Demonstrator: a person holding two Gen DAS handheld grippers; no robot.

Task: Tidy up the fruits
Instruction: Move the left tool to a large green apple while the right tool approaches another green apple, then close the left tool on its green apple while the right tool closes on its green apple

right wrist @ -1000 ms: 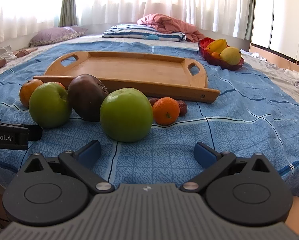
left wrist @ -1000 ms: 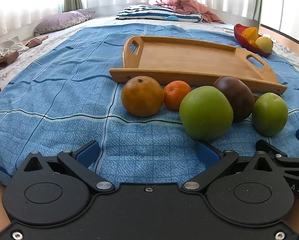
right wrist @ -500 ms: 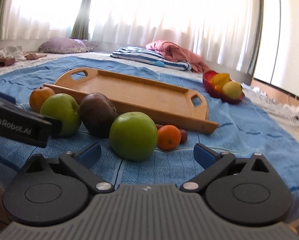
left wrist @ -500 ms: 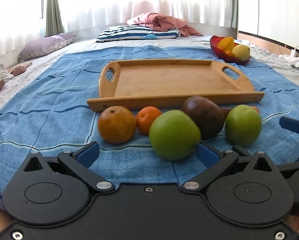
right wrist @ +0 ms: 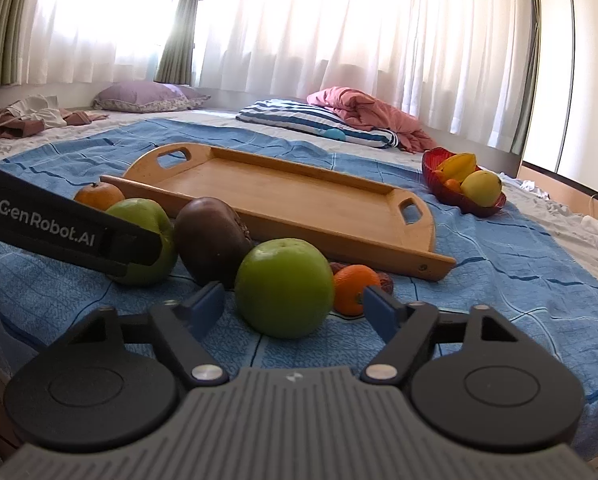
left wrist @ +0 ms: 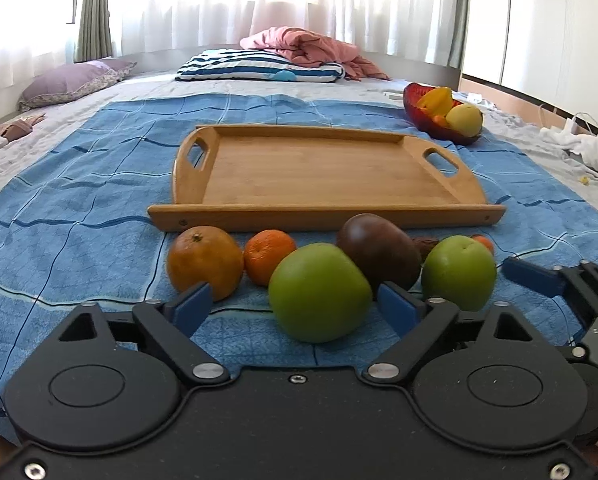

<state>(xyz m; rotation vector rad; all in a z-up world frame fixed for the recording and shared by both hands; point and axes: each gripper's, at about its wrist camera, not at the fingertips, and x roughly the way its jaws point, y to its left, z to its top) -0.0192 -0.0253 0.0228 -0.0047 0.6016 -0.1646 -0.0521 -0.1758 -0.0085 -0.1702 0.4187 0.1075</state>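
A row of fruit lies on the blue blanket in front of an empty wooden tray (left wrist: 319, 168) (right wrist: 299, 192). My left gripper (left wrist: 295, 308) is open, its jaws either side of a big green apple (left wrist: 319, 292) (right wrist: 139, 216). Left of that apple are a large orange (left wrist: 203, 260) and a small tangerine (left wrist: 269, 254); behind it sits a dark brown fruit (left wrist: 379, 252) (right wrist: 211, 236). My right gripper (right wrist: 295, 304) is open around a second green apple (right wrist: 285, 288) (left wrist: 459, 272). A small tangerine (right wrist: 355, 288) lies beside it.
A red bowl (left wrist: 423, 120) (right wrist: 451, 196) with yellow fruit stands at the far right behind the tray. A striped pillow (left wrist: 259, 66), a pink blanket (left wrist: 311, 42) and a purple pillow (left wrist: 71, 82) lie at the back. The blue blanket (left wrist: 79, 208) covers the bed.
Both grippers have moved forward to the green apples, so each apple now sits between open jaws. The left view has swung to face the tray squarely.
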